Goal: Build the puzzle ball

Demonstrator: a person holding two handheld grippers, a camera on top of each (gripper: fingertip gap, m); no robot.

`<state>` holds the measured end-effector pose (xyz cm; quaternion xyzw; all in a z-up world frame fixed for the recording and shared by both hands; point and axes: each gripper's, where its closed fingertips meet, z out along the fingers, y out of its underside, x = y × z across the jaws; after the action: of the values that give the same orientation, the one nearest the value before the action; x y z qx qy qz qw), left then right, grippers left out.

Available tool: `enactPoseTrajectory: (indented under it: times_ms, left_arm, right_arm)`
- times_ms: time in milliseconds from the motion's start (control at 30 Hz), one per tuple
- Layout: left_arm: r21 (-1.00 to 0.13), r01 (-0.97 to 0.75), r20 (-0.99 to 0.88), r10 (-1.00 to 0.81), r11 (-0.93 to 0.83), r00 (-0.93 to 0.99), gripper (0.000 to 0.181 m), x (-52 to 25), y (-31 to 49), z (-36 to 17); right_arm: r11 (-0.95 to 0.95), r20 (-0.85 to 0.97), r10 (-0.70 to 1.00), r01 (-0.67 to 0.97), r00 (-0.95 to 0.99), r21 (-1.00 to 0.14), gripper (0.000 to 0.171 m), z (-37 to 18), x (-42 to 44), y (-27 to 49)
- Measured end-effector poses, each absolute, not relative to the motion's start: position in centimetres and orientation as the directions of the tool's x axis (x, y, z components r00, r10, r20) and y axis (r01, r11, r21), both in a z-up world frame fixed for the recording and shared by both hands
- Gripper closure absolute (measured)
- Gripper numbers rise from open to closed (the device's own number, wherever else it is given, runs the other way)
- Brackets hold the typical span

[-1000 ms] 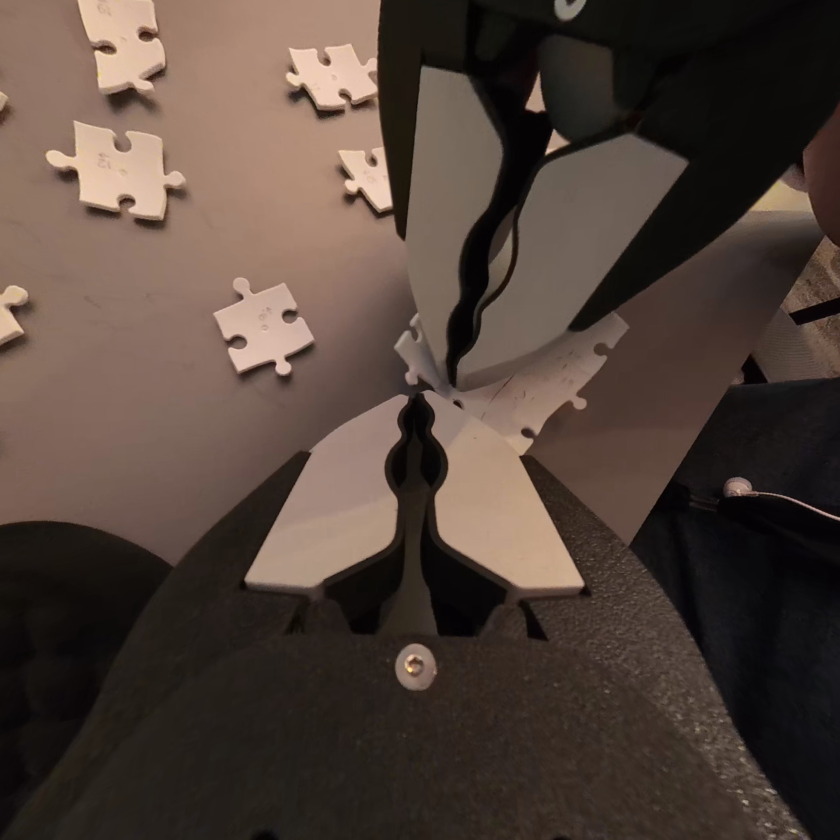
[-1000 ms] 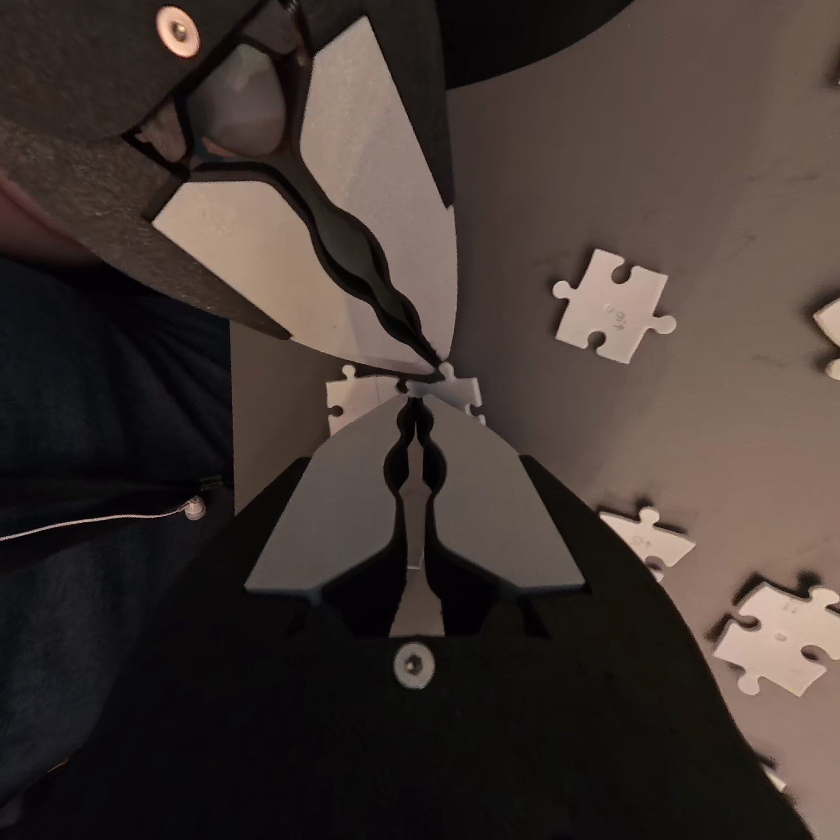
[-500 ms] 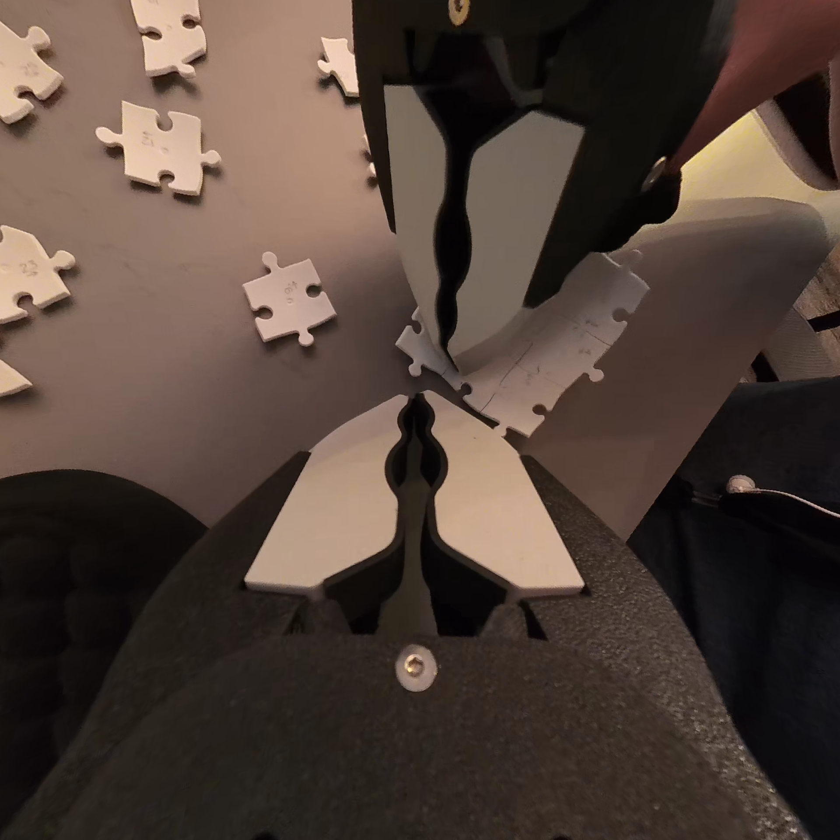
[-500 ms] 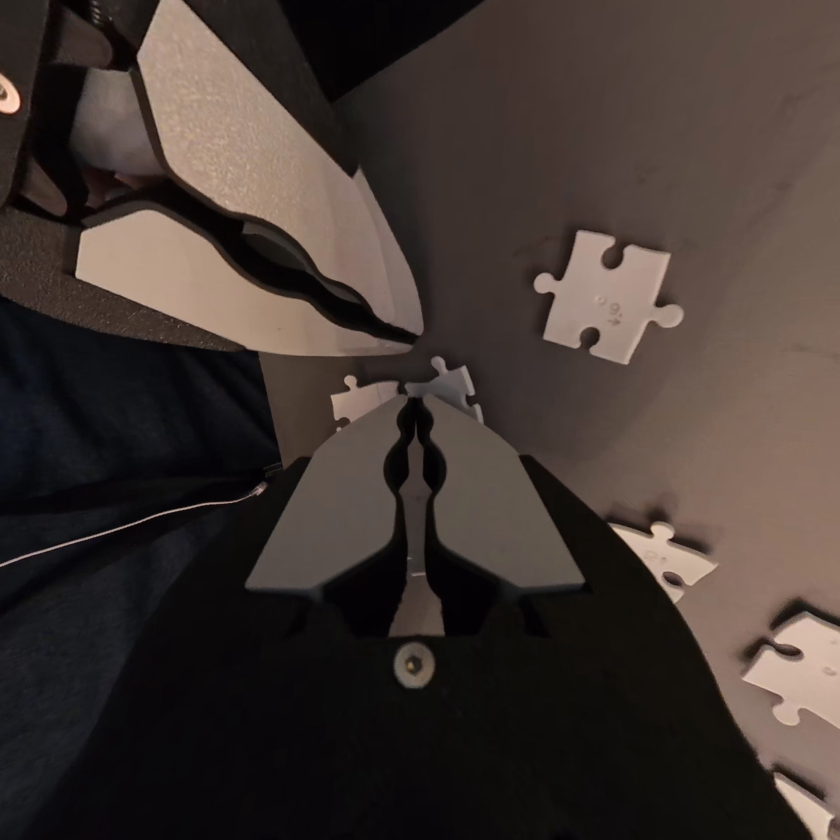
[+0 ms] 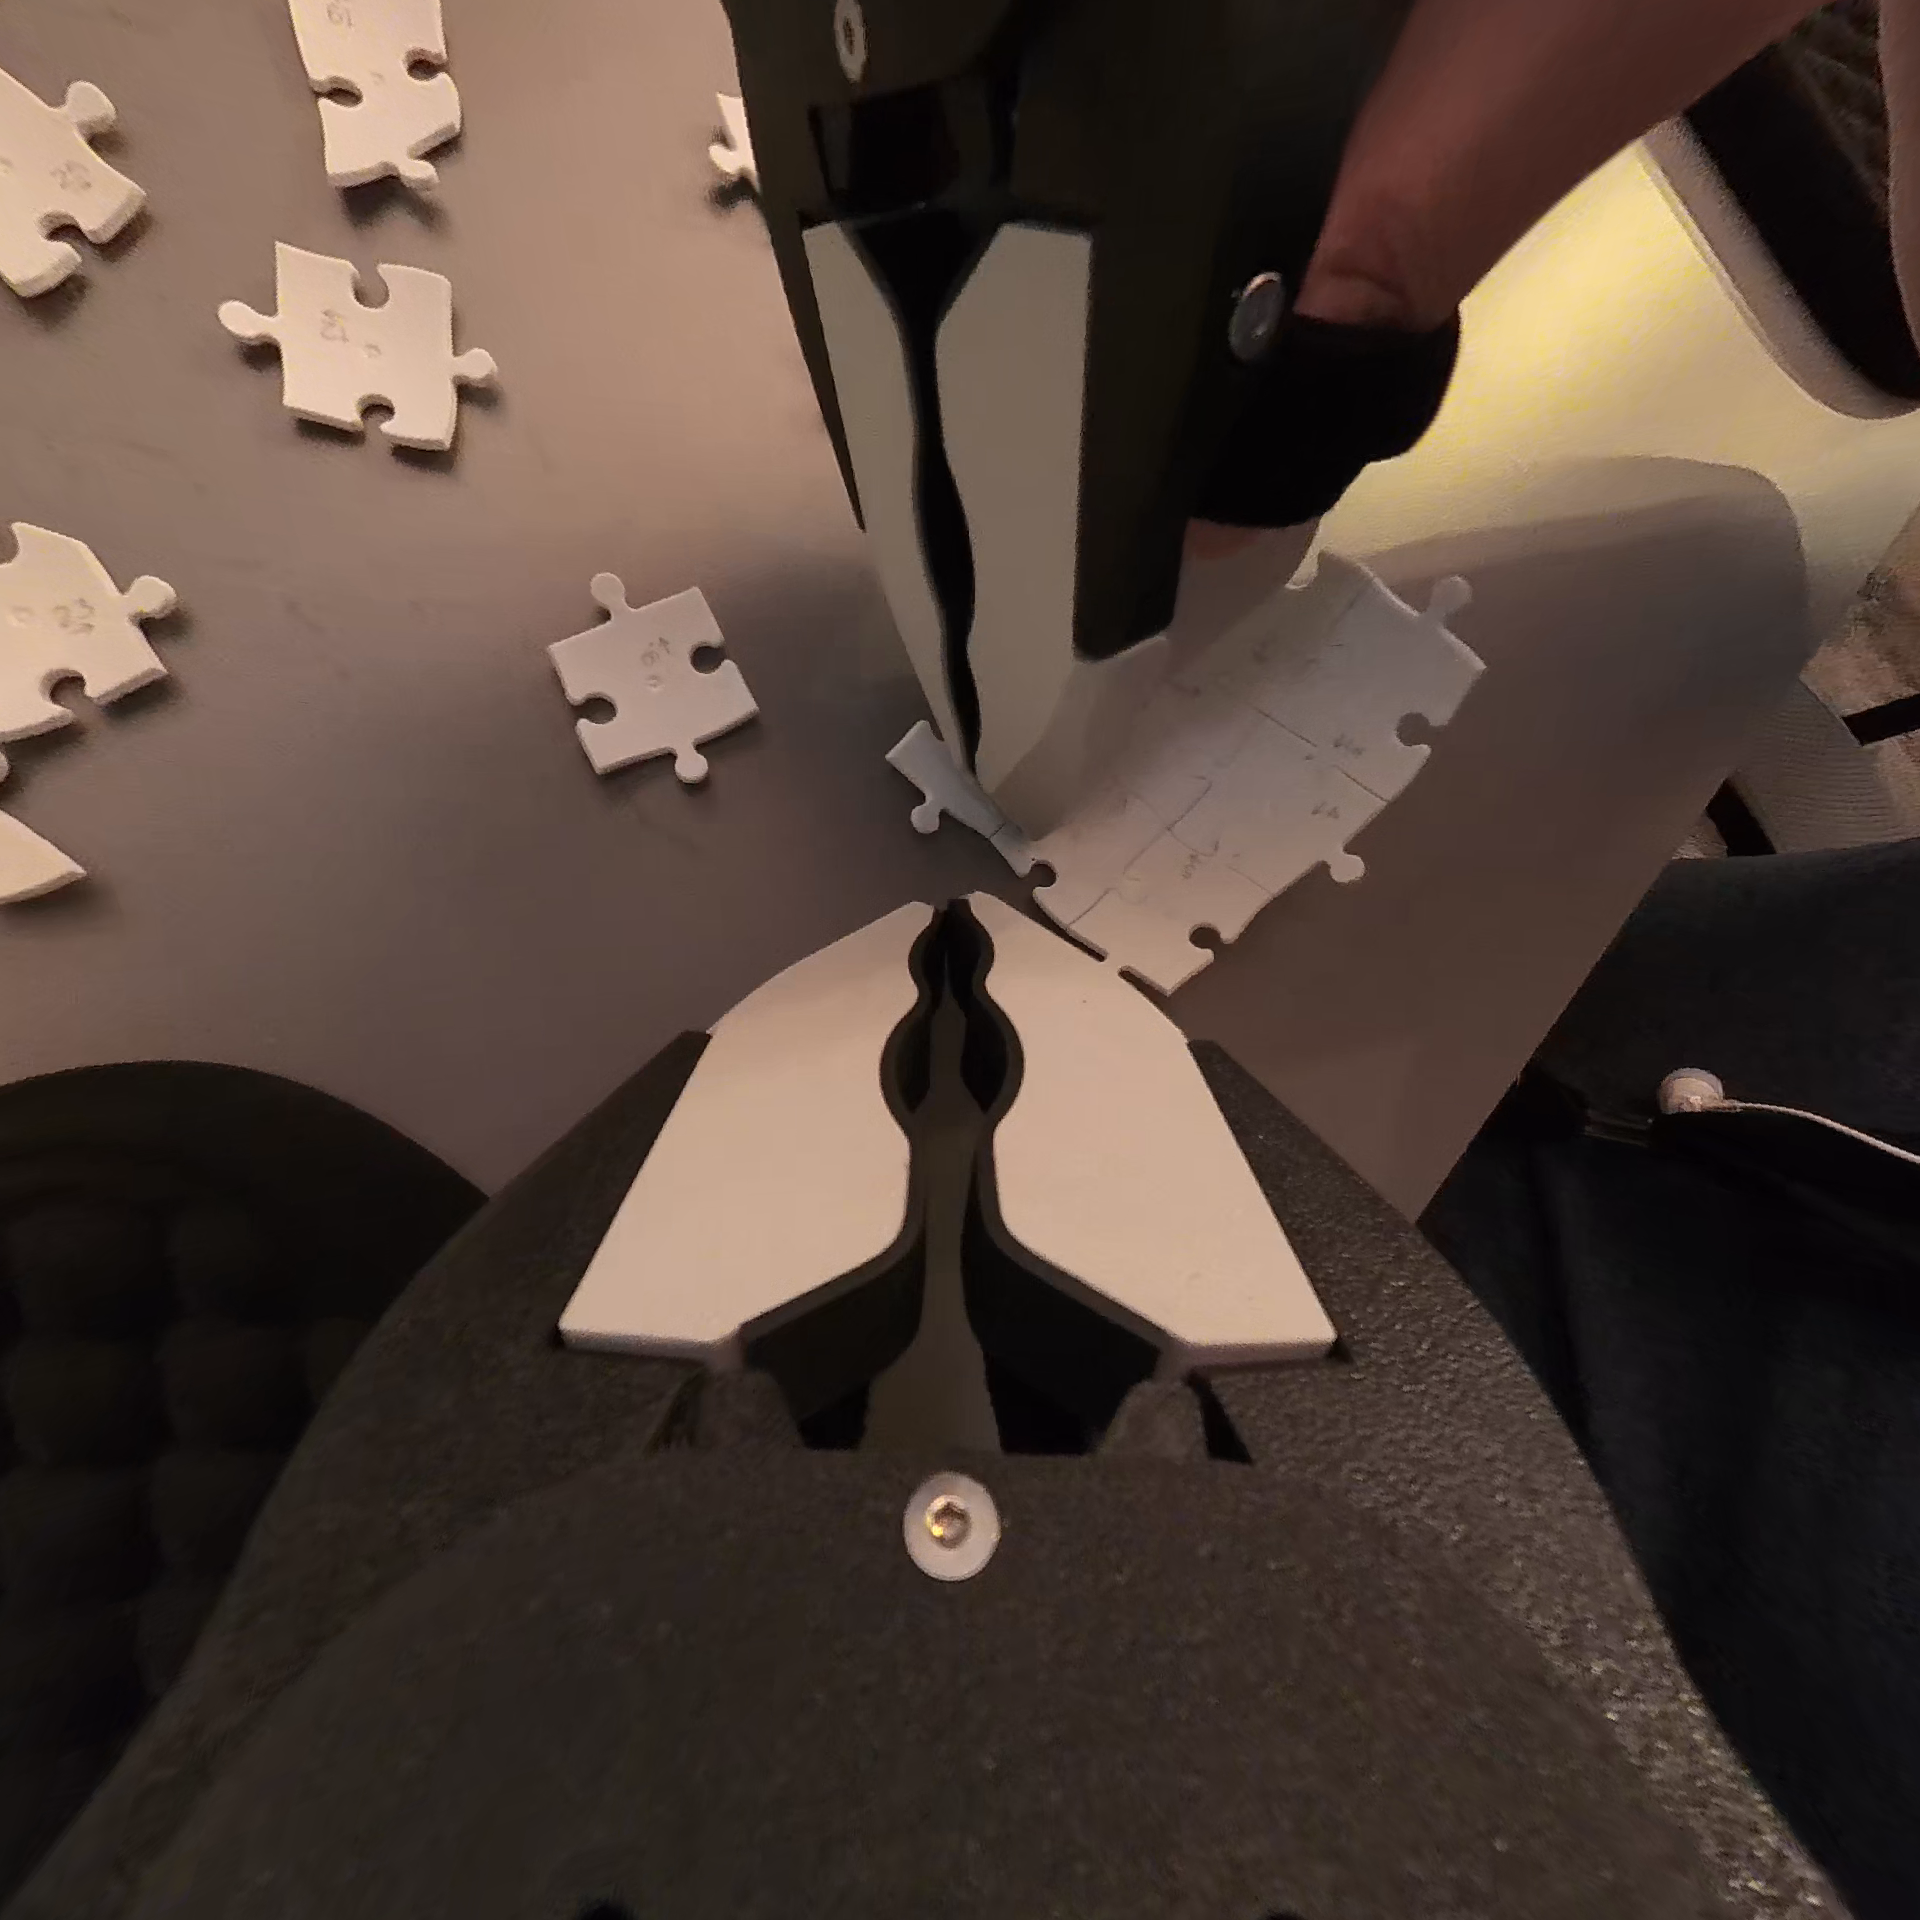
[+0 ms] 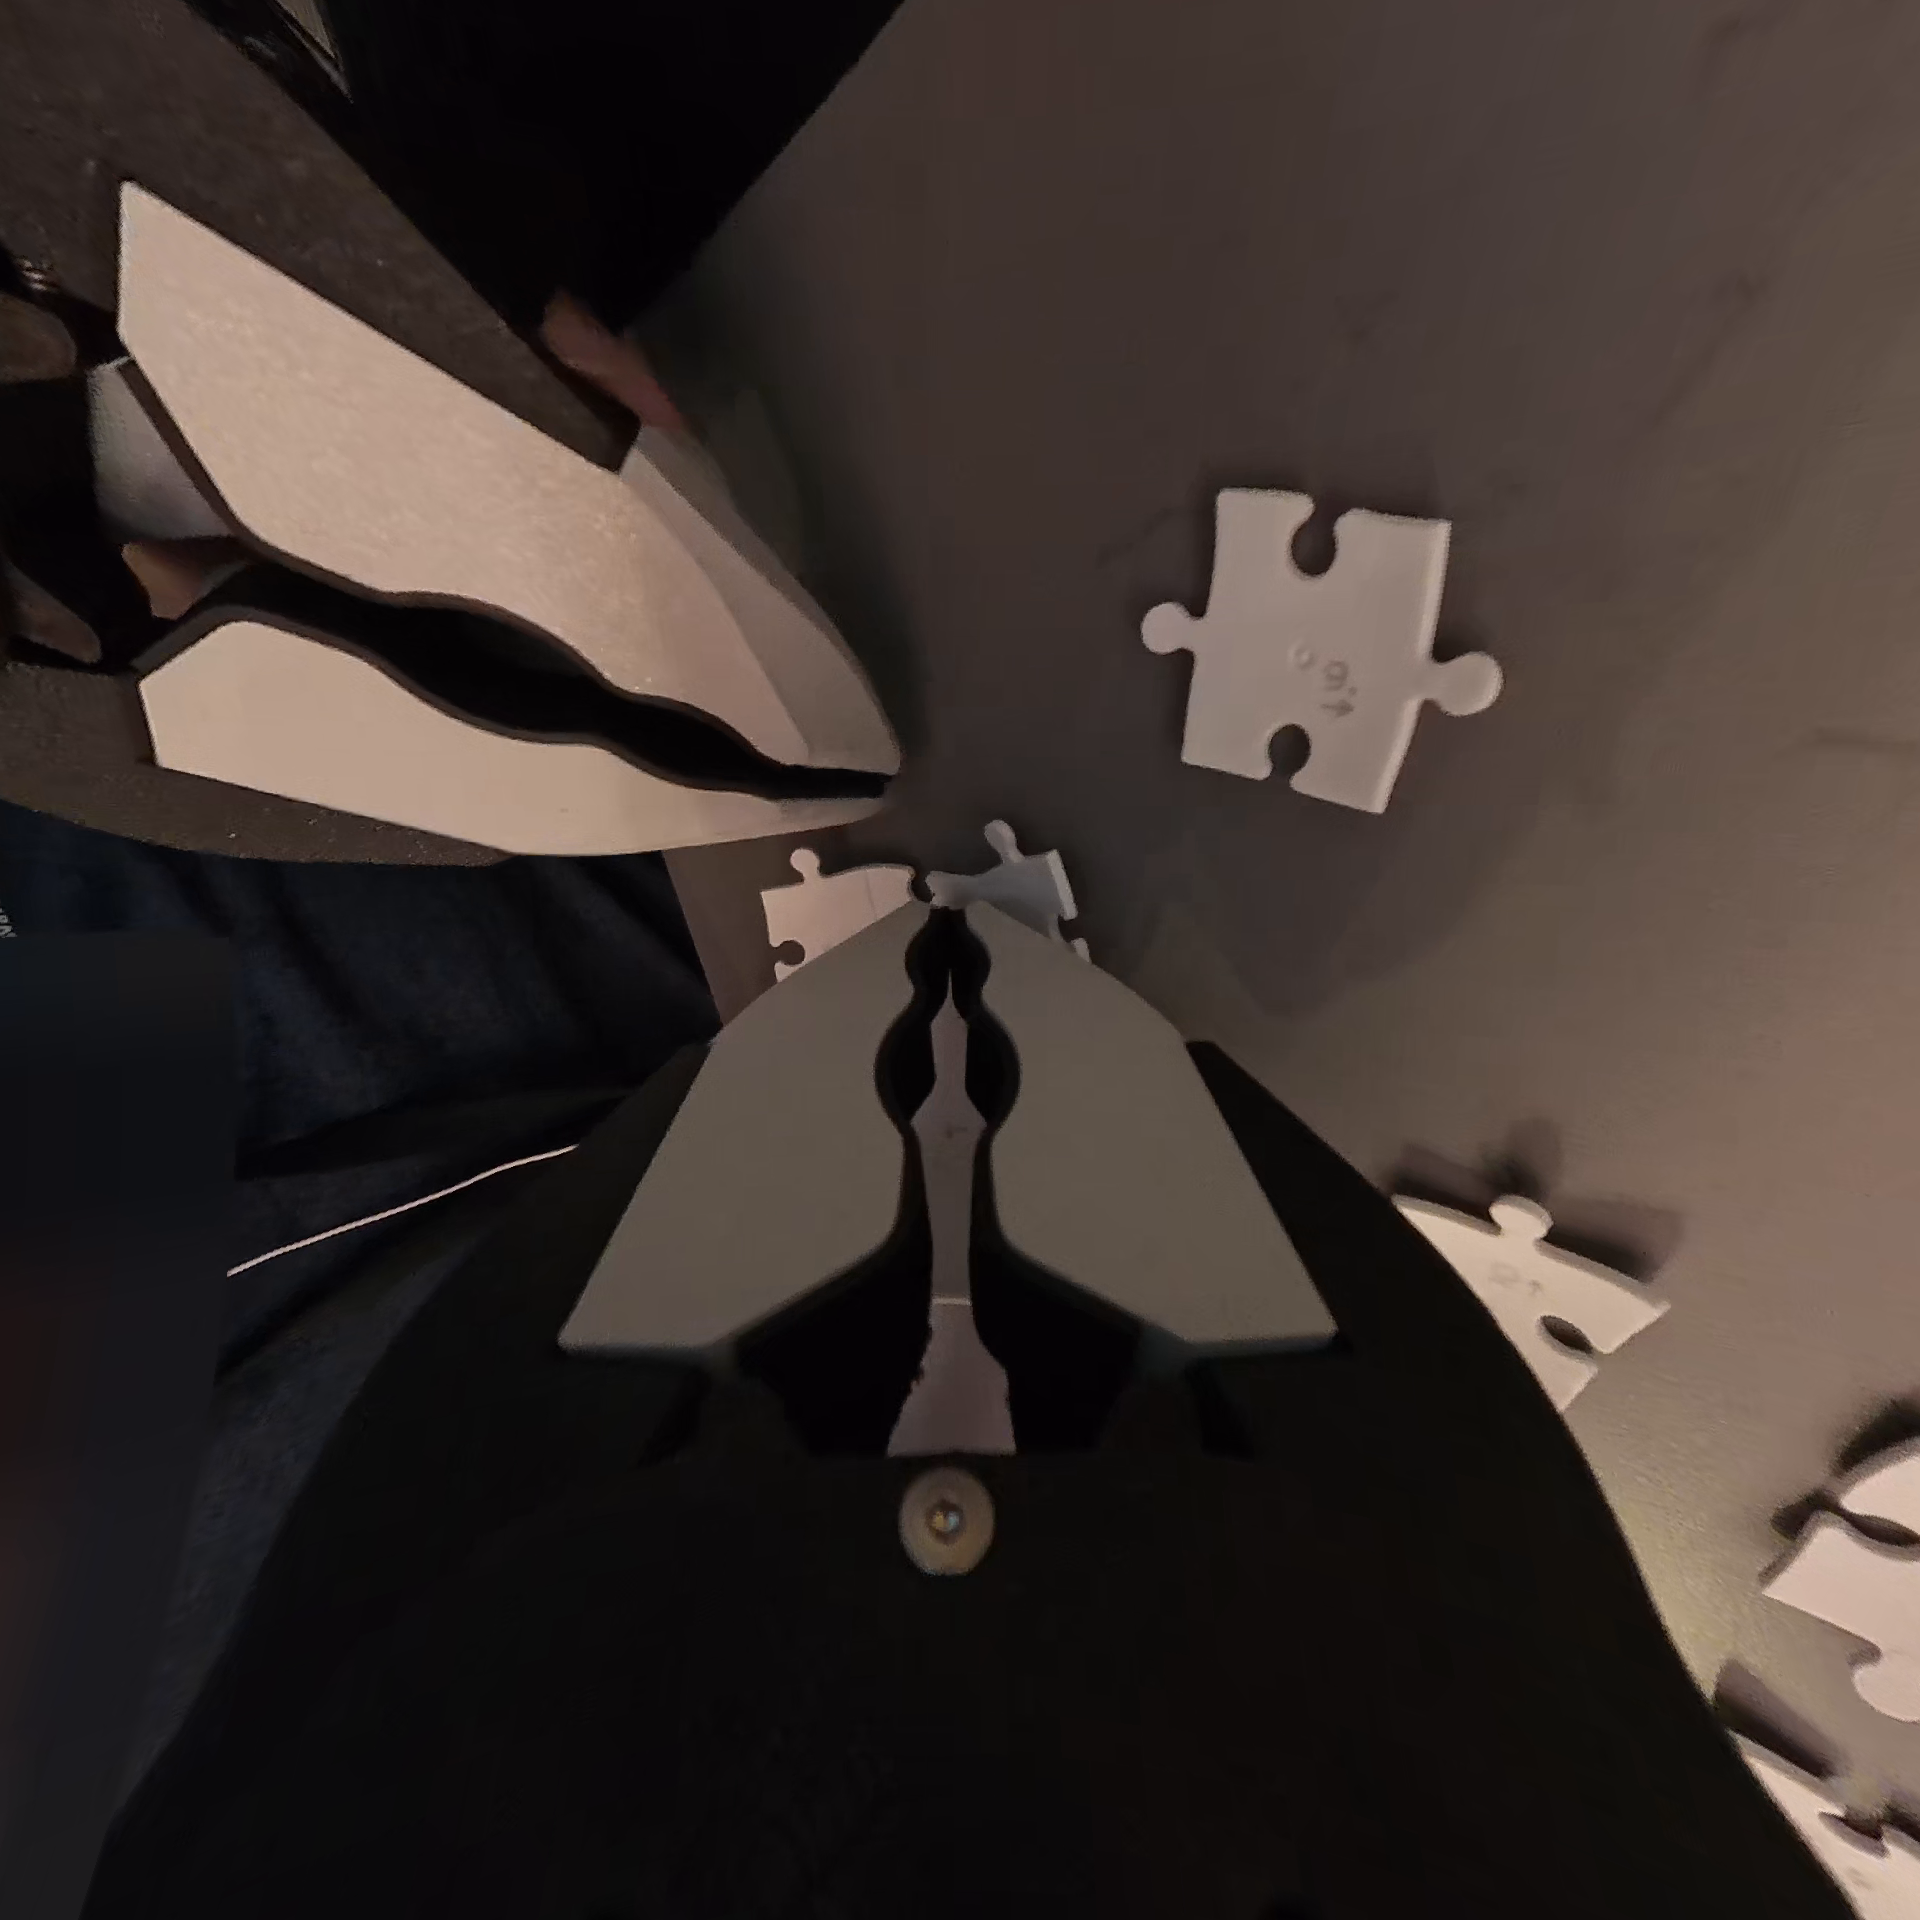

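A curved section of joined white puzzle pieces (image 5: pixel 1247 790) hangs over the grey table's (image 5: pixel 312 935) near edge. My right gripper (image 6: pixel 945 906) is shut on this section (image 6: pixel 1013 878), with white showing between its fingers. In the left wrist view the right gripper (image 5: pixel 971 753) comes down from the top and pinches the section's left end. My left gripper (image 5: pixel 956 906) is shut and empty, its tips just below-left of the section. In the right wrist view the left gripper (image 6: pixel 878 784) sits at the upper left, a short gap from the section.
Loose white pieces lie on the table: one close by (image 5: pixel 655 686), also seen in the right wrist view (image 6: pixel 1320 644), others farther left (image 5: pixel 358 348) (image 5: pixel 62 634) and at the right (image 6: pixel 1527 1299). A person's dark clothing (image 5: pixel 1714 1351) fills the space off the table edge. The grippers are tip to tip, or close to it.
My left gripper's tips met the section a second ago; now they have drawn back from it. The right gripper keeps its hold and has swung the section, showing more of it.
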<state>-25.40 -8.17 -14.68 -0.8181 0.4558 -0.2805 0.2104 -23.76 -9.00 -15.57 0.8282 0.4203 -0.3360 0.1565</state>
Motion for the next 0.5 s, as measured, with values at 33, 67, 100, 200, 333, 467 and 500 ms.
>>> enactPoseTrajectory:
  times_ms: [33, 67, 100, 200, 333, 467, 500]
  left_arm:
    - [-0.601, -0.628, 0.265, -0.865, -0.494, 0.427, 0.181, -25.4, -8.3, -14.6]
    - [-0.601, -0.629, 0.263, -0.865, -0.493, 0.427, 0.181, -25.5, -8.4, -14.6]
    - [-0.600, -0.630, 0.260, -0.865, -0.492, 0.428, 0.181, -25.5, -8.4, -14.5]
    - [-0.603, -0.628, 0.256, -0.864, -0.493, 0.433, 0.181, -25.6, -8.7, -14.3]
    - [-0.601, -0.627, 0.250, -0.861, -0.496, 0.442, 0.181, -25.9, -8.9, -14.2]
    - [-0.603, -0.623, 0.243, -0.858, -0.499, 0.452, 0.181, -26.1, -9.0, -14.0]
    - [-0.602, -0.620, 0.248, -0.856, -0.503, 0.453, 0.181, -26.1, -9.1, -14.0]
  right_arm:
    - [-0.593, -0.685, 0.598, 0.804, 0.416, -0.029, 0.170, -15.6, -23.8, -9.0]
    - [-0.592, -0.681, 0.604, 0.805, 0.413, -0.037, 0.170, -15.6, -23.8, -9.0]
    - [-0.590, -0.676, 0.613, 0.806, 0.408, -0.049, 0.170, -15.6, -23.8, -9.0]
    - [-0.579, -0.669, 0.646, 0.807, 0.368, -0.116, 0.170, -15.3, -23.7, -9.1]
    - [-0.600, -0.669, 0.674, 0.760, 0.313, -0.248, 0.170, -12.9, -23.3, -8.7]
    - [-0.624, -0.644, 0.709, 0.681, 0.287, -0.383, 0.170, -9.6, -21.1, -7.8]
    - [-0.623, -0.628, 0.725, 0.658, 0.282, -0.422, 0.170, -9.0, -20.4, -7.3]
